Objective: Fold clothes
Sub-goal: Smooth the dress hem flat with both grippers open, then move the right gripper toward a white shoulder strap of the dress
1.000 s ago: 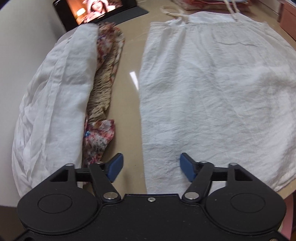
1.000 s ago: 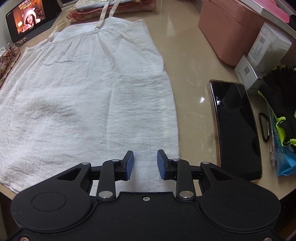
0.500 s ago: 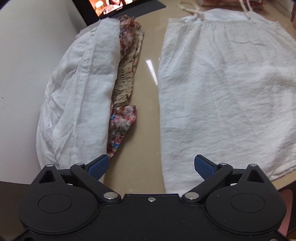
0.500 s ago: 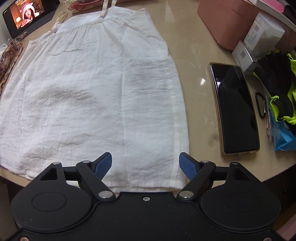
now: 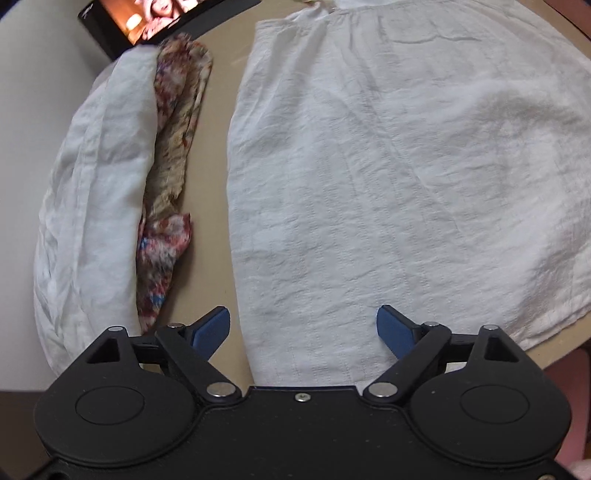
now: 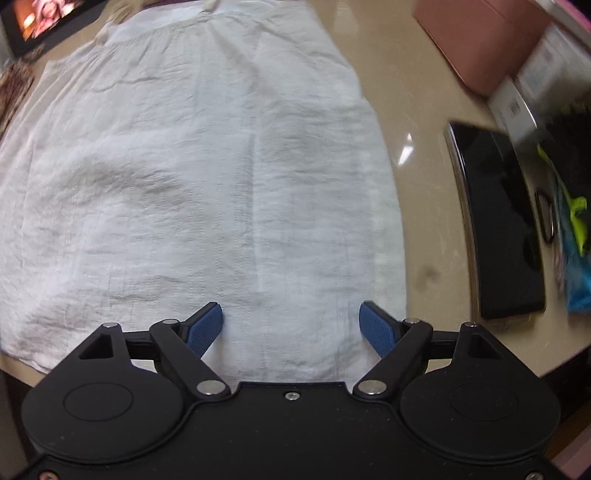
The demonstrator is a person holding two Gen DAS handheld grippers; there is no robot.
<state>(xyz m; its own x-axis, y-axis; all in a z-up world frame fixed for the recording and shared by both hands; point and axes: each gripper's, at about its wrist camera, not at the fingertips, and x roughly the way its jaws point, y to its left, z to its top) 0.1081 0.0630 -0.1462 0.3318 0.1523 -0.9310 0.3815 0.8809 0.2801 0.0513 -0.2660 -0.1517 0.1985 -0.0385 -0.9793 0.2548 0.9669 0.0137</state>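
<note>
Across the beige counter (image 5: pixel 212 280), spread flat and wrinkled: white dress (image 5: pixel 388 177), gathered top edge far, hem near, close to the counter's front edge. Over the hem's left corner, left hand-held gripper (image 5: pixel 303 328), pointing steeply down, jaws wide apart after closing a little just now, blue pads (image 5: pixel 212 330) clear of the cloth, nothing pinched. Over the hem's right part, right hand-held gripper (image 6: pixel 291 325), likewise released, jaws just opened wide, fabric under the gap but not pressed. Left of the dress, apart from it: floral garment (image 5: pixel 173 177) bunched lengthwise, touching a rumpled white garment (image 5: pixel 92 206) at the counter's left edge. Far left corner: lit tablet screen (image 5: pixel 155 18). Right of the dress, flat on the counter: dark phone (image 6: pixel 502 221); beyond it a pink box (image 6: pixel 480 40), blurred; further right, black-and-neon-green gloves (image 6: pixel 569 177), also blurred.
</note>
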